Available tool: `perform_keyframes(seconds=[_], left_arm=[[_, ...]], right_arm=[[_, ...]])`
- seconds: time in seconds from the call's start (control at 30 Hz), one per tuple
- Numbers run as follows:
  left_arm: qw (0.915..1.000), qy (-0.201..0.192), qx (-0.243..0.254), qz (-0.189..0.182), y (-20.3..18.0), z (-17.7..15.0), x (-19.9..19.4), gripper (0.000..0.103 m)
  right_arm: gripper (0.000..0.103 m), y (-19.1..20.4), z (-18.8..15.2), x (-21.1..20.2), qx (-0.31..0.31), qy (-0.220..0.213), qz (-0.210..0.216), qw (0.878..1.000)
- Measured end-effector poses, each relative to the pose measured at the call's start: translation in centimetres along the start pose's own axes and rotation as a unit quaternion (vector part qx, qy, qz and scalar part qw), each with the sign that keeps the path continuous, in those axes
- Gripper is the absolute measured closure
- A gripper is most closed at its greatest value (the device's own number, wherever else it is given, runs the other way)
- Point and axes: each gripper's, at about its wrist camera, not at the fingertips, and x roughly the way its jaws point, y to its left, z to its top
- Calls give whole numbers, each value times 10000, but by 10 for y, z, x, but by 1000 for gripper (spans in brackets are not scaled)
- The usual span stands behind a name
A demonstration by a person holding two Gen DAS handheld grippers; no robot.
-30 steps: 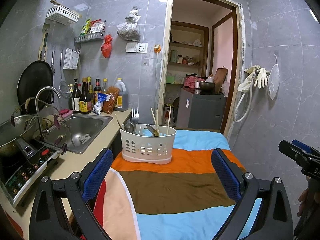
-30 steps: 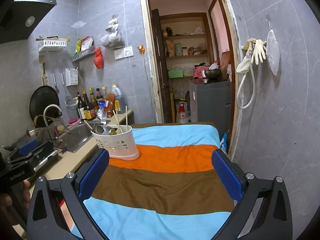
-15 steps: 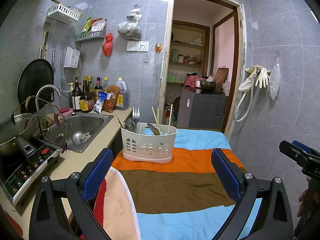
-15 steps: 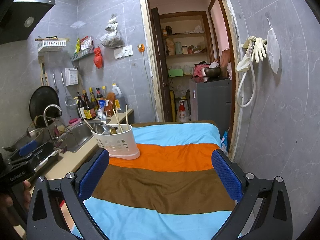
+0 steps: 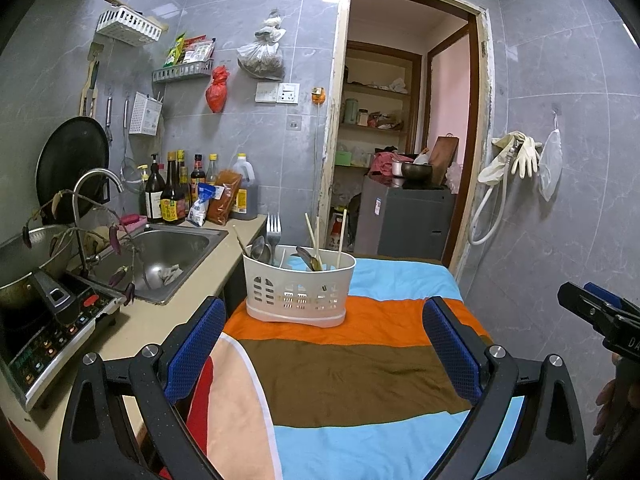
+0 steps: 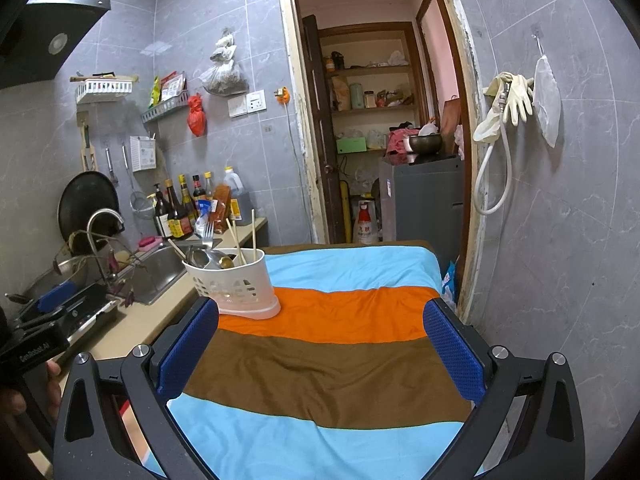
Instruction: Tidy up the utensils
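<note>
1. Utensil caddy (image 5: 298, 292): a white plastic holder with slotted sides, standing upright at the centre of the left wrist view on the orange stripe of a striped cloth (image 5: 352, 368).
2. Inside it a fork (image 5: 273, 227) points tines up, with metal spoons (image 5: 260, 249) at the left and pale chopsticks (image 5: 342, 236) leaning at the right.
3. Left gripper (image 5: 322, 354), lower frame, is spread wide and holds nothing.
4. Right gripper (image 6: 318, 354) is likewise wide apart and empty.
5. A steel sink (image 5: 168, 258) lies left of the caddy.
</note>
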Motion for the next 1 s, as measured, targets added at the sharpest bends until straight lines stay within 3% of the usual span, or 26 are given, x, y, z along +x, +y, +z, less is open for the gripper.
perform_keyframes(seconds=[1.0], left_arm=[[10000,40,-28,6,-1,-2,-1,6]], right_arm=[[0,4,-3,0,8,36,17,10000]])
